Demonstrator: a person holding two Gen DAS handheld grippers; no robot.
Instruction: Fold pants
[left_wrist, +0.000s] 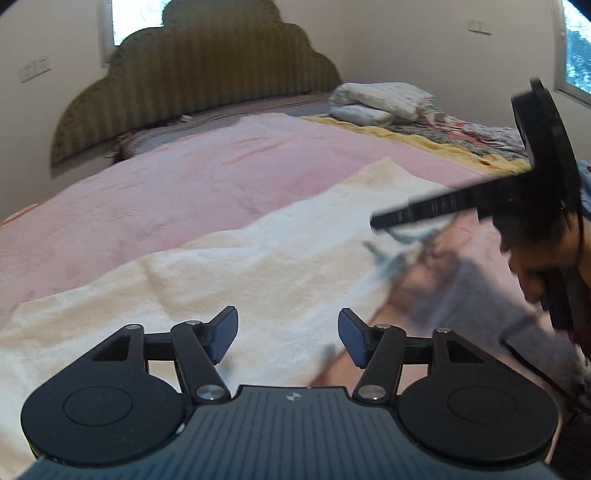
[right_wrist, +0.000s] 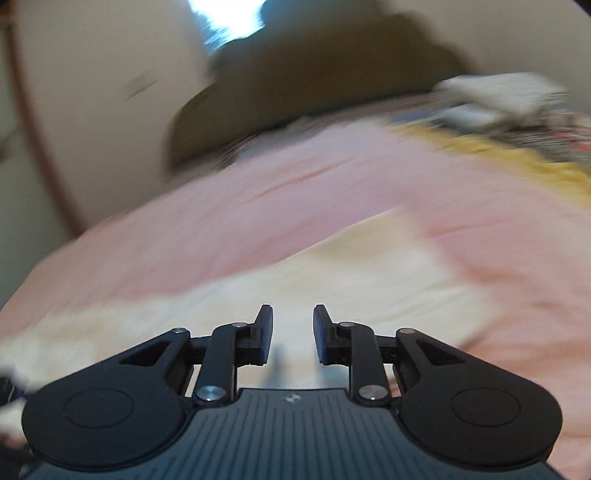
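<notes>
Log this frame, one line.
left gripper open, empty | right gripper open, empty | cream pants flat on pink bedspread

The left hand-held gripper (left_wrist: 288, 338) is matt black plastic with bright metal pivot pins and blue, finely textured pads (left_wrist: 223, 338). The cream cloth (left_wrist: 229, 280) looks soft and nubbly, rumpled. The pink bedsheet (left_wrist: 177, 192) is smooth matt fabric. The headboard (left_wrist: 207, 70) is ribbed olive upholstery.

Bed (left_wrist: 229, 110), green scalloped headboard (left_wrist: 192, 70). Pink sheet (left_wrist: 184, 192) spread over mattress. On sheet: cream cloth (left_wrist: 229, 280) lying flat, near edge. Far right: white pillows (left_wrist: 380, 98), yellow-edged patterned blanket (left_wrist: 454, 138), bunched.
</notes>
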